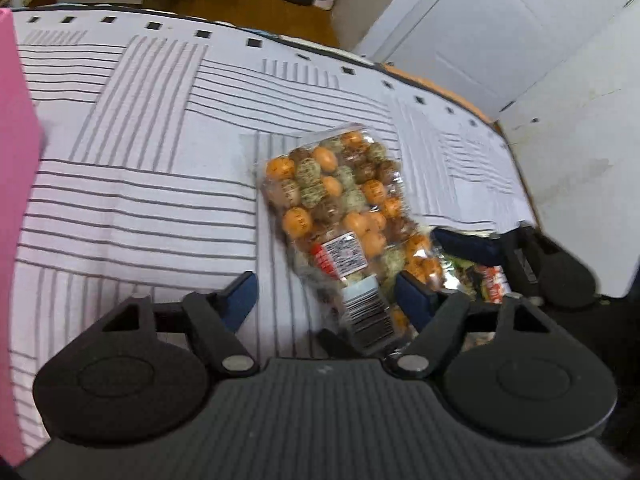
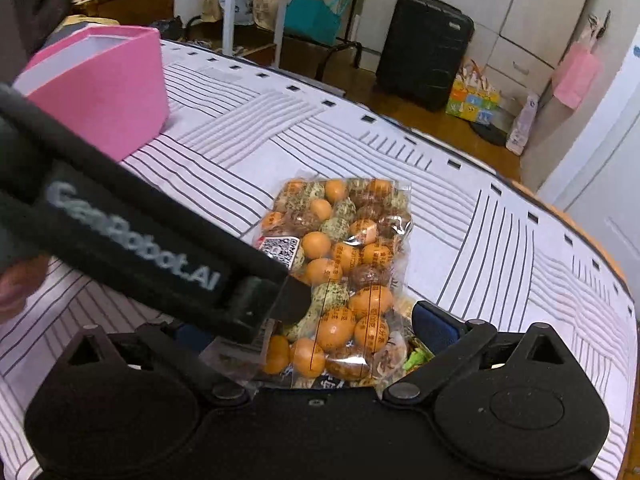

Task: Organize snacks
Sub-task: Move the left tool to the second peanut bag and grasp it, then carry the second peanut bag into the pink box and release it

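Between the blue pads of the left gripper (image 1: 326,294) lies the near end of a clear snack bag (image 1: 340,216), its barcode label right in the gap; the jaws stand partly spread, the right pad is just beside the bag's edge and the left pad is apart from it, so nothing is pinched. Seen from the right wrist, the left gripper's black body crosses the view from the upper left and its tip comes down onto the near left part of the same bag. Around the bag's near end the right gripper (image 2: 308,330) stands spread wide, its right blue pad just beside the bag's edge, its left pad hidden behind the other tool, and its pads do not press the bag. Filled with round orange, brown and speckled green snacks, the bag lies flat on a white cloth with grey stripes (image 2: 460,216) that covers the worktop. A second wrapped snack (image 1: 486,278), red and green, shows at the bag's right near the right gripper. Farther off to the left, a pink box (image 2: 108,88) stands open-topped on the cloth, well apart from the bag. Beyond the worktop's far edge are a black suitcase (image 2: 424,48) and white cupboards (image 2: 520,12).
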`<state>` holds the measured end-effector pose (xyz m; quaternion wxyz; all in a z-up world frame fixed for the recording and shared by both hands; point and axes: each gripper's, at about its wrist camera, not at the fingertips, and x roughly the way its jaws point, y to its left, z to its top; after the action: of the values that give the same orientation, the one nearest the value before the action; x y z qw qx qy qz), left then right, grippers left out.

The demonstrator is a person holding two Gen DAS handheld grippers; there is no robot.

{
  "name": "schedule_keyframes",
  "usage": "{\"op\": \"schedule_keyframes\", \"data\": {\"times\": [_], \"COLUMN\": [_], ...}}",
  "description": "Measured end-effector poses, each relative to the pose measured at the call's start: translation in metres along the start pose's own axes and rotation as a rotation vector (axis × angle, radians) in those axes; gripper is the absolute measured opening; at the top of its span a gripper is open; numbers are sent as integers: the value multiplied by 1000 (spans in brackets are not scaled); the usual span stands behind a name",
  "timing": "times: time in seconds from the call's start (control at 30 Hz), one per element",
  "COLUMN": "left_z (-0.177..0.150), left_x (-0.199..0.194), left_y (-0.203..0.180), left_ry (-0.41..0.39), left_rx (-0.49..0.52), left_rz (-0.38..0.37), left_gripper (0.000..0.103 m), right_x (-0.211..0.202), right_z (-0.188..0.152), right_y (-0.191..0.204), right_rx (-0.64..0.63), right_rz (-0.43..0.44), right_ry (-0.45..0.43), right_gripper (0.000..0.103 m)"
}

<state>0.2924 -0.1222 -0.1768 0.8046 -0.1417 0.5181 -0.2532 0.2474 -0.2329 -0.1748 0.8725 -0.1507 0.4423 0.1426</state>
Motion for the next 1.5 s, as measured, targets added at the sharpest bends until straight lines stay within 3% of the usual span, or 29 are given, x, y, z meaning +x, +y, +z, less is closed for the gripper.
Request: {"op": "schedule_keyframes", "data": {"times": [0.2, 0.23, 0.33, 0.5, 0.9, 1.5], "left_z": [1, 1, -2, -4, 3, -45], "left_x": [7, 9, 12, 1, -34, -127], "left_y": [6, 10, 14, 2, -13, -48], "left_ry": [6, 17, 13, -11, 54, 83], "left_rx": [-38, -62, -85, -17, 74, 195], "left_rz": [-77, -107, -140, -118, -65, 43], "left_gripper": [61, 61, 62, 59, 59, 59], "right_x": [9, 7, 3, -6, -46, -121], "right_z": [-1, -1, -3, -1, -5, -20], "right_y": [5, 6, 13, 22, 46, 95], "right_rx": [32, 38, 11, 58, 180, 302], "right_rz": [-42, -43, -64, -75, -56, -12], "right_ry": [-11, -24, -31, -35, -68, -136], "right_gripper": [102, 96, 91, 85, 81, 80]}}
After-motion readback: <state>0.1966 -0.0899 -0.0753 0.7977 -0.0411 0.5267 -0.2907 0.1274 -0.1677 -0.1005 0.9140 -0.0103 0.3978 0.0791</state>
